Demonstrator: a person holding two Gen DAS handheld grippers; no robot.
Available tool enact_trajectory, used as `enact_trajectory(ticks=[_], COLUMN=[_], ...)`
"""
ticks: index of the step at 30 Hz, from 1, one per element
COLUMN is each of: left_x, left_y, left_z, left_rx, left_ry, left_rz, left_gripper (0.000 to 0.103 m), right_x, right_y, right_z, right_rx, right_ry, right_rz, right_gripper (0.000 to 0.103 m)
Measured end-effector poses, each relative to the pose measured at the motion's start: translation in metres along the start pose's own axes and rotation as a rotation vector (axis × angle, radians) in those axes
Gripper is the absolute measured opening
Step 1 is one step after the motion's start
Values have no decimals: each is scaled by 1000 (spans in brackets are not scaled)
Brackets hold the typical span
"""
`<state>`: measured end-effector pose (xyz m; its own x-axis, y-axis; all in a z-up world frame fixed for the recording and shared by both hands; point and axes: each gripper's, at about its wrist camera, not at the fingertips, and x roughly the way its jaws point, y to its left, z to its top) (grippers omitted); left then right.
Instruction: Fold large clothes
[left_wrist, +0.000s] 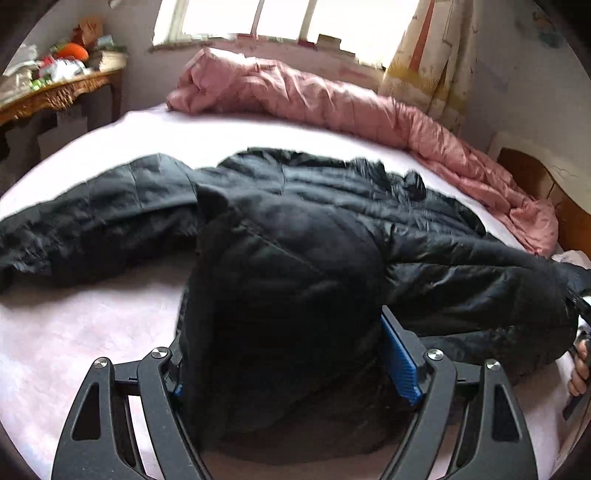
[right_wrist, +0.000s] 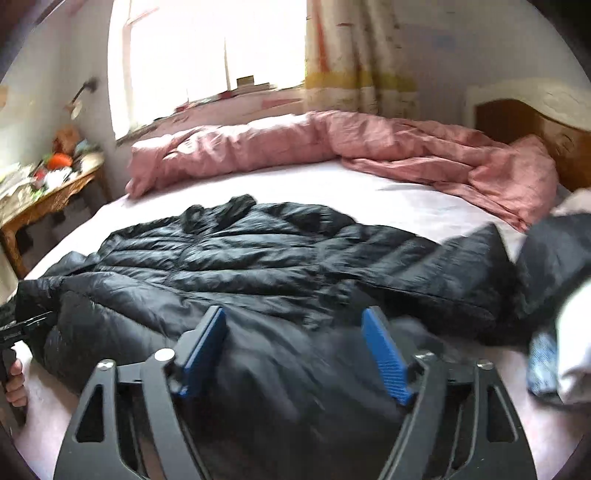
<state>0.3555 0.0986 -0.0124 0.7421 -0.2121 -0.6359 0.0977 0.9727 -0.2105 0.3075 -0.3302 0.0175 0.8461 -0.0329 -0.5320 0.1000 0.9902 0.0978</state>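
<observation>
Two claws reach over one black quilted jacket (right_wrist: 221, 258), which lies spread across the near half of the bed (left_wrist: 55, 332), on its pale pink sheet.

The left claw (left_wrist: 284, 332) stands released and wide. A thick fold of the jacket bulges up between its fingers and hides the left pad. The ribbed face of the right blue pad (left_wrist: 402, 362) shows bare, with the fold against its upper edge only. The right claw (right_wrist: 293, 317) is likewise released. Both of its blue pads (right_wrist: 205, 343) are uncovered, and blurred black fabric lies low between them. Neither claw clamps the jacket.

One hand shows at the edge of each view, each wrapped round a dark handle: the right hand (left_wrist: 580, 365) and the left hand (right_wrist: 14, 380).

From the right wrist, a small heap sits at the right edge of the bed. It has three pieces: a dark garment (right_wrist: 554, 258), a white cloth (right_wrist: 576, 332) and a blue patterned piece (right_wrist: 543, 362).

Beyond the jacket, one crumpled pink duvet (left_wrist: 332, 99) runs along the far side of the bed to a wooden headboard (right_wrist: 535, 125).

Farther left, one carved wooden desk (left_wrist: 55, 92) carries a loose clutter too blurred to count. An orange object (left_wrist: 72, 51) and a book (left_wrist: 109, 59) can be made out in it.

One bright window (left_wrist: 277, 18) fills the back wall, with one patterned curtain (left_wrist: 424, 55) beside it.
</observation>
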Motion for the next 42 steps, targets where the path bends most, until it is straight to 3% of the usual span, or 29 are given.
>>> enact_trajectory(ticks=[4,7,9,12,13,15,17,20,22,25,28,31,33,36,39,42], left_x=[-3,-8,-12,-13,-11,-10,-12,-3,11,31,11,-30,-55,-78,-78,-57], left_y=[-1,5,12,16,15,11,6,1,2,-2,-7,-18,-29,-40,-50,-59], left_z=[-3,-5,-6,-8,-7,-7,-6,-5,-7,-12,-11,-12,-16,-20,-23,-19], left_rx=[19,0,-31,-36,-29,-13,17,49,47,72,90,130,166,211,244,269], left_ry=[-19,-35,-41,-19,-14,-10,-37,-15,50,136,43,-167,-311,-446,-448,-334], left_rz=[35,32,19,-4,-6,-7,22,56,82,116,142,184,223,231,180,145], left_gripper=[87,94,96,94,86,78,77,82,102,103,102,103,103,103,103,103], right_x=[-20,-29,-22,10,19,31,34,41,57,60,52,34,23,4,-15,-27], right_y=[-28,-53,-64,-69,-70,-71,-71,-65,-65,-65,-60,-55,-54,-55,-46,-24], right_z=[4,0,-1,-12,-15,-19,-20,-24,-32,-31,-27,-19,-13,-8,-2,1], right_rx=[81,194,231,230,230,259,260,192,184,188,168,141,143,190,206,185], right_ry=[-53,-33,23,202,222,228,188,185,278,285,240,149,111,26,-62,-110], right_rz=[-32,46,88,77,73,49,25,-45,-55,-65,-115,-154,-134,-94,-23,103], right_gripper=[81,84,84,83,80,43,28,23,22,22,22,23,23,24,33,34])
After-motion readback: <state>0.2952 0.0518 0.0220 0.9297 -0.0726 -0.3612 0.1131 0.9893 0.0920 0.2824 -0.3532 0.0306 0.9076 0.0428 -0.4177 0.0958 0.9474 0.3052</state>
